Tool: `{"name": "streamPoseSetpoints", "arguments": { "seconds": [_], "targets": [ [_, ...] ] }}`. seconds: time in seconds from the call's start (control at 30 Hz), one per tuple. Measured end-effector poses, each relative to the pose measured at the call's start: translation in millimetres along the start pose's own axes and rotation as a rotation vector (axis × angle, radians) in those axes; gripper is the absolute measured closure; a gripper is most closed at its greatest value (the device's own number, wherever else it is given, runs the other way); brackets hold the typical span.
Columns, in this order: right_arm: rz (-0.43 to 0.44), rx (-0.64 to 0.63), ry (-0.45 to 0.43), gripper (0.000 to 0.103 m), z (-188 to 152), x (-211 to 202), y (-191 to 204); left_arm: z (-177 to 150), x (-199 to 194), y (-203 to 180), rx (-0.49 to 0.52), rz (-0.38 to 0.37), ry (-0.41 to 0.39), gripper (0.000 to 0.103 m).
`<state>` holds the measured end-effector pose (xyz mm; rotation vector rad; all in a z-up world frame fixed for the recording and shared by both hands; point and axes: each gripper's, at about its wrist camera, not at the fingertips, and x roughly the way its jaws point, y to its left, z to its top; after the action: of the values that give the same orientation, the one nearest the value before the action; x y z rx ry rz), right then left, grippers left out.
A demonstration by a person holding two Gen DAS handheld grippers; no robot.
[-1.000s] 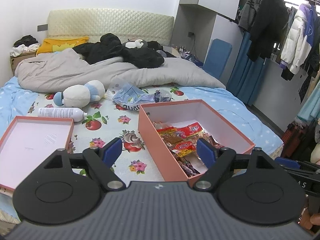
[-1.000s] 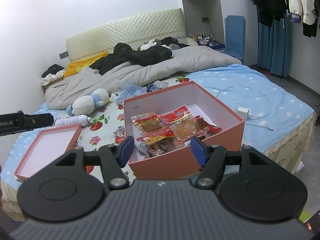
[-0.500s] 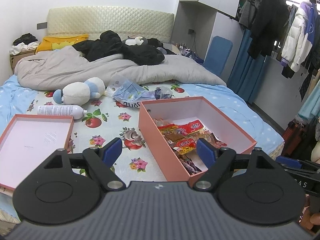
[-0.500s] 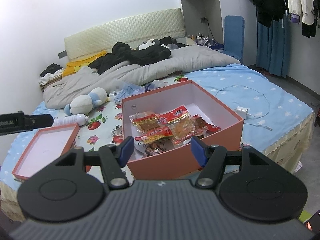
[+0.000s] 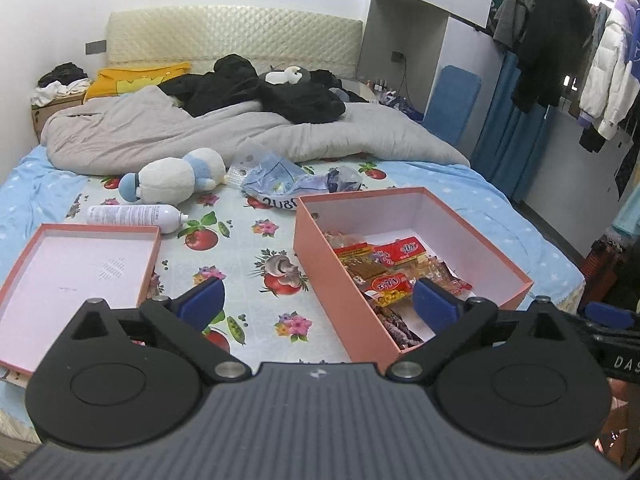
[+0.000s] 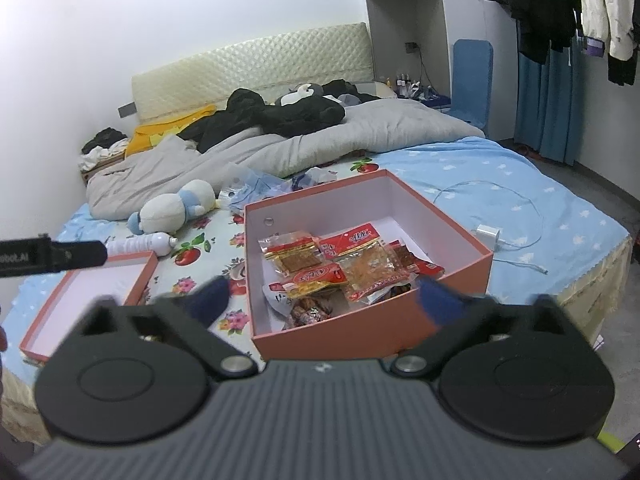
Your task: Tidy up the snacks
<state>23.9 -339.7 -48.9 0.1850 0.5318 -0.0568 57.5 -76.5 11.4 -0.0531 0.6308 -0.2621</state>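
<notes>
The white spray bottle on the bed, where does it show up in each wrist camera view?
Left wrist: the bottle lies left of centre, just beyond the lid's far edge.
Right wrist: the bottle lies at mid-left, past the lid's far corner.
Shared landmark: the plush toy lies just behind it in both.

Left gripper [image 5: 316,304] and right gripper [image 6: 324,298], fingers just opened wide, both empty.
</notes>
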Motion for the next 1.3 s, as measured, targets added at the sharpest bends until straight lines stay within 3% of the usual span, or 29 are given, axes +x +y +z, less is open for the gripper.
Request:
{"name": "streamPoseSetpoints", "arguments": {
  "seconds": [0.5,0.6,0.97,1.3],
  "targets": [
    [-0.007,-0.010,0.002,0.000,-1,5,4,9,11,-10,0.048,-0.032,0.029,0.001],
    [-0.013,0.001,-0.002,0.000,0,4,4,8,9,-14,0.071,-0.009,0.028,0.001],
    [-0.042,0.011,-0.027,0.000,0,1,-1,11,1,-16,0.042,-0.025,-0.007,0.000],
    [-0.017,0.003,-0.022,0.000,0,-2,6,6,-6,-14,0.024,-0.019,0.018,0.000]
  ]
}}
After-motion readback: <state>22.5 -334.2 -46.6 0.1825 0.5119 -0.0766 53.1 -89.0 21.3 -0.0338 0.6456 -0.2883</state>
